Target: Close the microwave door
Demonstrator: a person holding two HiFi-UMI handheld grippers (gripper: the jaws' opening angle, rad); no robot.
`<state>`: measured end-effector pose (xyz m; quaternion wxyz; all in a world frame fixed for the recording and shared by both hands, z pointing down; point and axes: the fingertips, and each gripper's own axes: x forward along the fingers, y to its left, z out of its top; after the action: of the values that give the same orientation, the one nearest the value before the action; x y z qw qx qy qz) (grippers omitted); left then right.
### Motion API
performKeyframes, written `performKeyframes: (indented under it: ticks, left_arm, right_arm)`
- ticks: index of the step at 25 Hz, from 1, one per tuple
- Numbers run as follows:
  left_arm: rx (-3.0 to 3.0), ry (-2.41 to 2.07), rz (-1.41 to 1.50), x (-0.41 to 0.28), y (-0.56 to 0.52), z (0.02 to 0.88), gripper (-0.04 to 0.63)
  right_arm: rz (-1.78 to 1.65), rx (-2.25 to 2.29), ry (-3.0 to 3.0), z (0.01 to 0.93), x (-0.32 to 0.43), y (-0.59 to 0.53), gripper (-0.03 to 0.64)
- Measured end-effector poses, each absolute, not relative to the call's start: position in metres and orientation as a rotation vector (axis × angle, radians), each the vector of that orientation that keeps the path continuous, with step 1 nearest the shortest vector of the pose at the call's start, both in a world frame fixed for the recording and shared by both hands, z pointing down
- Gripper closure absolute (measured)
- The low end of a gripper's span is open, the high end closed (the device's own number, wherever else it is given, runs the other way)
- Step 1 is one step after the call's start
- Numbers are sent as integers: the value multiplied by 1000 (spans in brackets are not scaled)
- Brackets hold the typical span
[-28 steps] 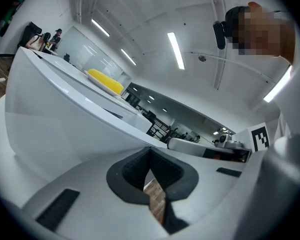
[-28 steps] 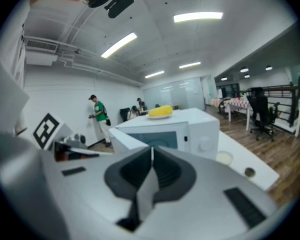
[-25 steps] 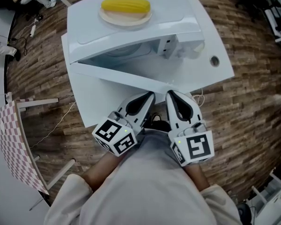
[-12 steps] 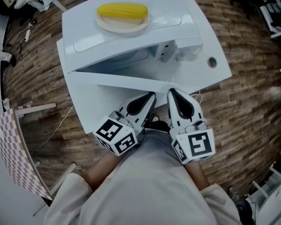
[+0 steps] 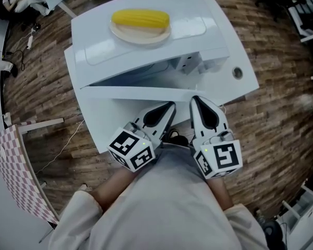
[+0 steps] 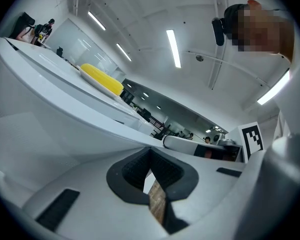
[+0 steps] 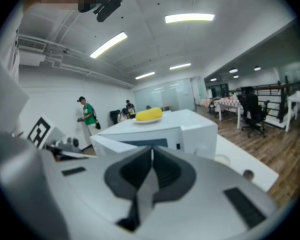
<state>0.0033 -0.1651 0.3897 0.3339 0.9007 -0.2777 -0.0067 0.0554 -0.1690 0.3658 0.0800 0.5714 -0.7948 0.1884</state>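
Observation:
A white microwave (image 5: 146, 40) stands on a white table (image 5: 242, 87), with a yellow corn cob (image 5: 140, 18) on a plate on top. Its door (image 5: 141, 91) is hinged at the left and stands ajar, its free edge reaching toward me. My left gripper (image 5: 168, 106) and right gripper (image 5: 194, 100) are both shut and empty, side by side just in front of that free edge; I cannot tell whether they touch it. In the left gripper view the left gripper (image 6: 150, 154) sits low beside the door (image 6: 65, 109). From the right gripper (image 7: 152, 151) I see the microwave (image 7: 190, 129) and the corn (image 7: 149, 115).
A round cable hole (image 5: 237, 73) sits in the table right of the microwave. A chair with checked cloth (image 5: 15, 160) stands on the wood floor at left. People (image 7: 87, 116) stand far behind, and an office chair (image 7: 252, 111) is at far right.
The door's free edge has swung closer to the microwave's front, narrowing the opening. Both grippers have moved slightly forward with it and stayed shut.

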Motion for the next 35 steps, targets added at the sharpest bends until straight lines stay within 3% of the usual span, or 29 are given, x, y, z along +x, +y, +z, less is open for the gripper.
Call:
performKeyframes:
  ticks: [35]
  left_arm:
    - [2389,-630,-70,-9,-212,386,575]
  right_arm:
    - [573,1825,-2188,392,50,-215,594]
